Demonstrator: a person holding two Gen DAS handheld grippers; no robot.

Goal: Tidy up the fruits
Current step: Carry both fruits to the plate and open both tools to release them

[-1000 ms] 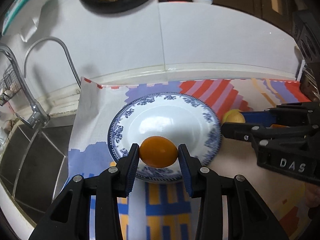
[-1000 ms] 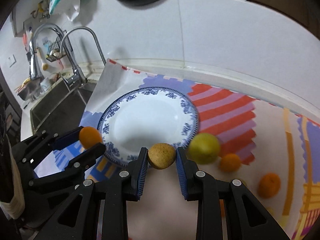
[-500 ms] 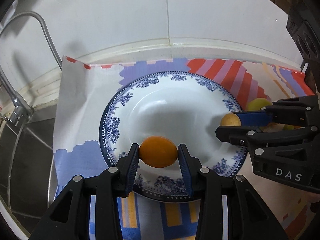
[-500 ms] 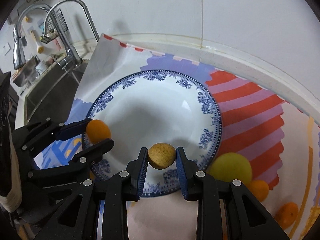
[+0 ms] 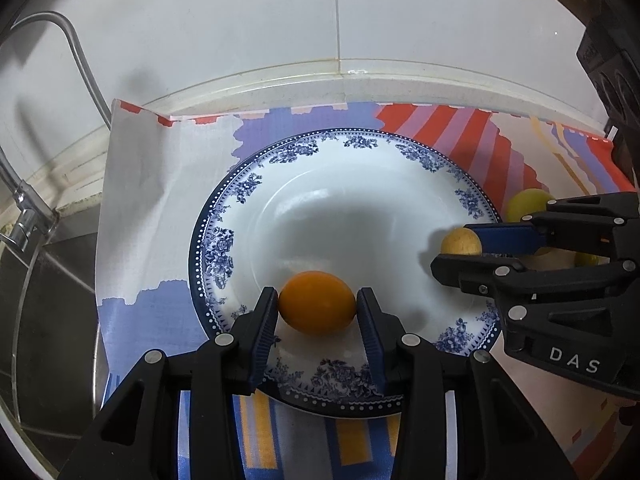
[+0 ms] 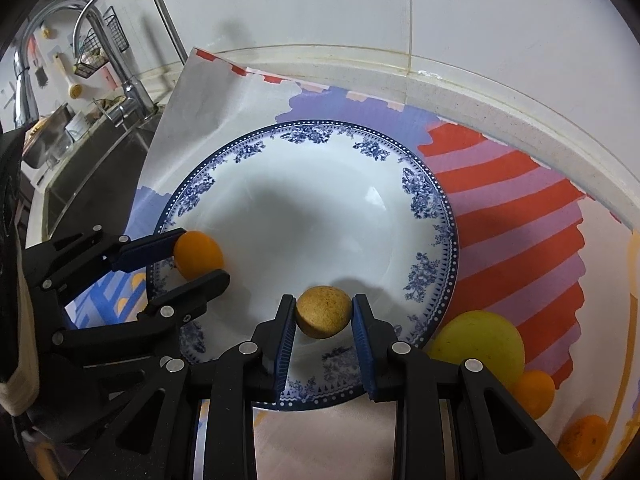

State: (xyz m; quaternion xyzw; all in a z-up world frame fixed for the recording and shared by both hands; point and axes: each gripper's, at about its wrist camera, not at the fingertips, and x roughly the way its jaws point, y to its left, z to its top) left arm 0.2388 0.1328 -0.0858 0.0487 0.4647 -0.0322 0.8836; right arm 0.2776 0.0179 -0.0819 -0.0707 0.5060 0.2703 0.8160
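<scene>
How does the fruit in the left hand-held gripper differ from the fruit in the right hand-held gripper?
The orange fruit is bright orange and smooth; the brown fruit is dull tan and speckled. The orange fruit looks larger and more oval, the brown fruit rounder. The left hand-held gripper is opening around its fruit; the right hand-held gripper is shut on its fruit. Both fruits are low over the blue-rimmed plate.

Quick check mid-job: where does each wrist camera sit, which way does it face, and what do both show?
Left wrist: behind the left gripper, looking down at the orange fruit; jaws opening.
Right wrist: behind the right gripper, looking down at the brown fruit it clamps.
Shared: the plate, both fruits, each other's gripper.
</scene>
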